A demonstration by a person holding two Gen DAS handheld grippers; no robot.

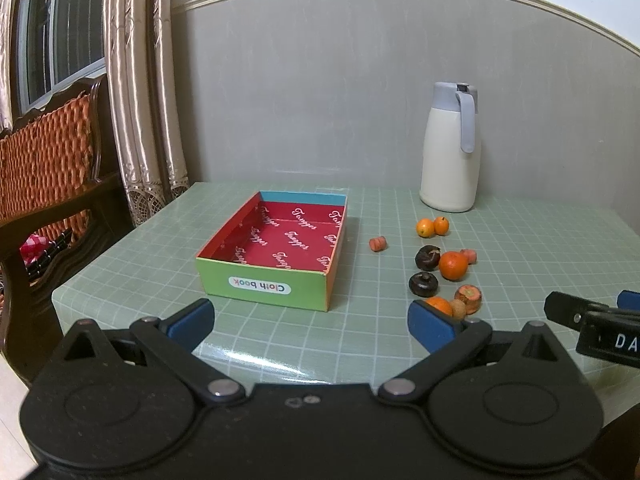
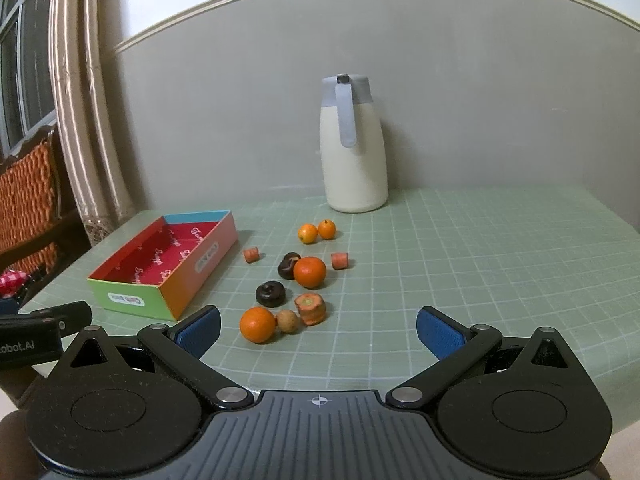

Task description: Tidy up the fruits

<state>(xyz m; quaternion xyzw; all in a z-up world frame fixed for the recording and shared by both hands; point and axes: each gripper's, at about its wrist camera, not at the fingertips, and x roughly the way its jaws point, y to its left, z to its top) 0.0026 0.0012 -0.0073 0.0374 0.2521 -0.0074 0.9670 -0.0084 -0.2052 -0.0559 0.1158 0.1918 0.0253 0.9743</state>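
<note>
Fruit point(image 2: 257, 324) lies loose on the table point(image 2: 480, 264) right of the empty box point(image 2: 132, 300), probably firm, light and prone to rolling, best pinched across its middle by either wide-open gripper point(image 1: 312, 322) point(image 2: 318, 330).

We see a pale green tablecloth with a white grid point(image 2: 460, 264). The open cardboard box point(image 1: 264, 280) has a green front, an orange side, a blue back edge and a red lining with white script. The round oranges point(image 2: 309, 272) are bright orange, the jug point(image 2: 354, 160) cream with grey-blue lid.
</note>
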